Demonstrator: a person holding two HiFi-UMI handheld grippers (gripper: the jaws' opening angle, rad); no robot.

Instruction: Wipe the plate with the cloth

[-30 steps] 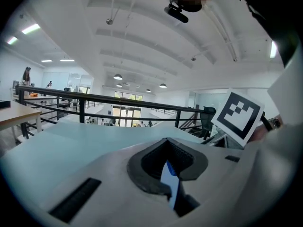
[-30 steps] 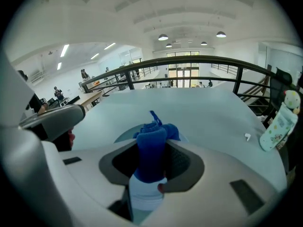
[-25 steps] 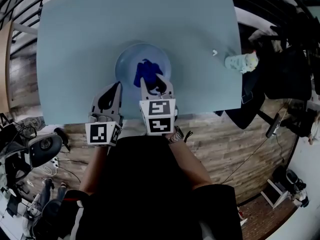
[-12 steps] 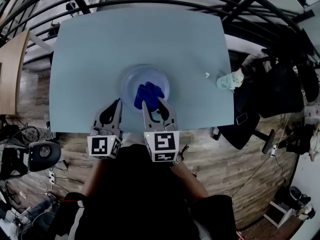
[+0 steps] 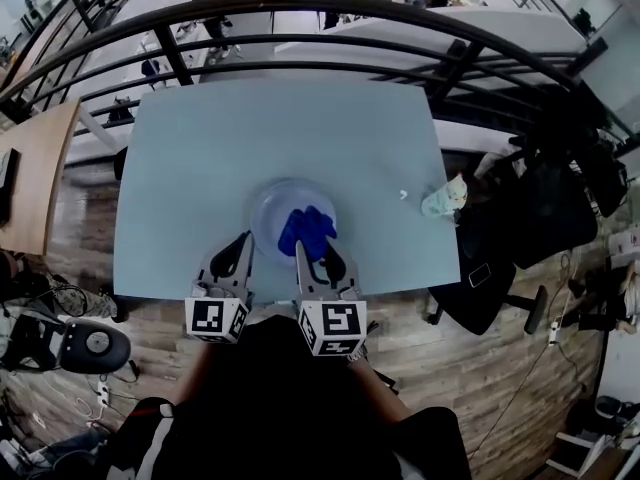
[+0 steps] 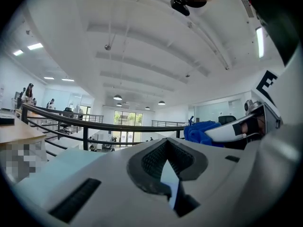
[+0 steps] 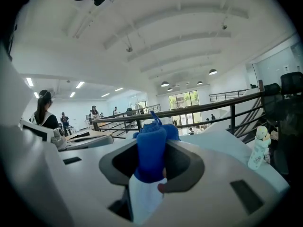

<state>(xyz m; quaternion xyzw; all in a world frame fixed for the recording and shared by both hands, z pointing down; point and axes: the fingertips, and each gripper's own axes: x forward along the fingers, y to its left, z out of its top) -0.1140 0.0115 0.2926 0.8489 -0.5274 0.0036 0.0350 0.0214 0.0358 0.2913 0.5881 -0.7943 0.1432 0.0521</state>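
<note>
A pale blue plate point(image 5: 270, 206) lies near the front edge of the light blue table point(image 5: 190, 168). A crumpled blue cloth point(image 5: 306, 228) rests on the plate's right front part. My right gripper point(image 5: 316, 248) is shut on that cloth point(image 7: 150, 150), which bulges up between its jaws point(image 7: 149, 176). My left gripper point(image 5: 242, 242) sits at the plate's left front rim. In the left gripper view a thin pale sliver of the rim shows pinched between its jaws point(image 6: 170, 183), and the cloth point(image 6: 201, 131) shows at the right.
A small pale bottle-like item point(image 5: 443, 200) stands at the table's right edge point(image 7: 260, 148), with a tiny white object point(image 5: 403, 195) beside it. A black railing point(image 5: 300, 13) runs behind the table. Dark bags and a chair point(image 5: 550, 198) crowd the right side.
The head view has pulled back and tilted, so table and plate sit lower and smaller in frame. Both grippers stay at the plate's front, the cloth still in the right one.
</note>
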